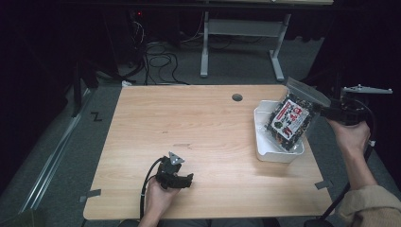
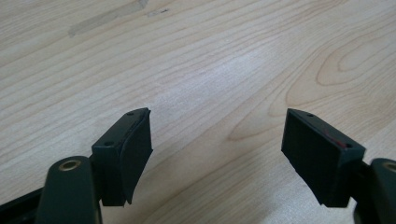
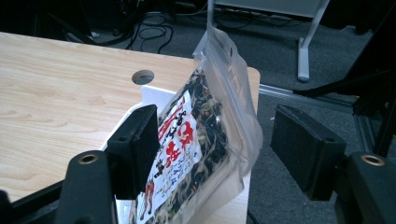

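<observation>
A: Nearest the lens, what is showing?

B: Two black jaws of my right gripper (image 3: 217, 154) are rising from the bottom of the right gripper view, standing wide. Between them the clear pouch of dried dark food (image 3: 205, 135) is leaning, with its red-and-white label (image 3: 175, 154) facing the left jaw. That jaw is sitting just beside the label, and I cannot tell whether it is touching. The right jaw is standing well clear.

A: How far along is the job?

B: I am judging it nearly done. In the high view the pouch (image 1: 289, 120) is resting with its lower end inside the white bin (image 1: 265, 151) at the right of the frame. What seems left is pulling my right gripper (image 1: 326, 109) away without dragging the pouch along.

A: Which way is the pouch pointing?

B: Its long axis is running from lower left to upper right in the high view, and the sealed top edge is sticking up over the bin's far rim, tilted rather than flat.

A: And your other tool?

B: My left gripper (image 1: 182, 178) is idling at lower centre over the bare wooden table (image 2: 196, 60), jaws wide and gripping nothing.
</observation>
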